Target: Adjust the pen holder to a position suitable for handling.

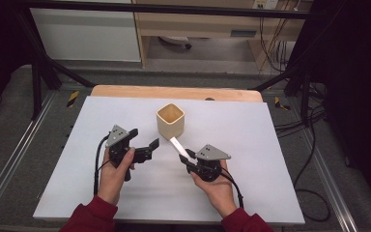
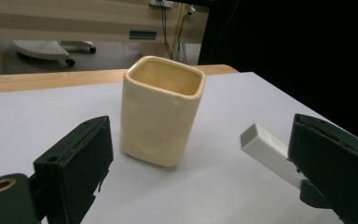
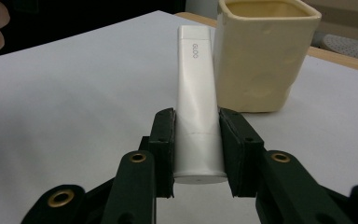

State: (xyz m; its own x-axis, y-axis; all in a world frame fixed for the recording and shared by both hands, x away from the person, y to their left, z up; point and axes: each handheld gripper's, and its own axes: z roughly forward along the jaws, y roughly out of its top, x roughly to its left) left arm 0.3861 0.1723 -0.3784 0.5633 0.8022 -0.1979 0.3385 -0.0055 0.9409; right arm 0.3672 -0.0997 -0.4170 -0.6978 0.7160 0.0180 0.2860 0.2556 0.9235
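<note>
A cream square cup (image 1: 170, 121) stands upright and empty on the white table top (image 1: 77, 159). My right gripper (image 1: 187, 157) is shut on the cap end of a white tube (image 1: 177, 144). The tube points toward the cup, and its far end lies just beside the cup's near wall. In the right gripper view the tube (image 3: 198, 102) sits clamped between both jaws of that gripper (image 3: 198, 151), with the cup (image 3: 261, 51) right behind it. My left gripper (image 1: 144, 138) is open to the left of the tube. In its own view the left gripper (image 2: 200, 172) frames the cup (image 2: 161, 109) and the tube's tip (image 2: 265, 149).
A wooden strip (image 1: 174, 92) runs along the table's far edge. Black frame legs and cables (image 1: 304, 121) stand around the table on the grey floor. A person's hands in red sleeves (image 1: 96, 212) come in from the near edge.
</note>
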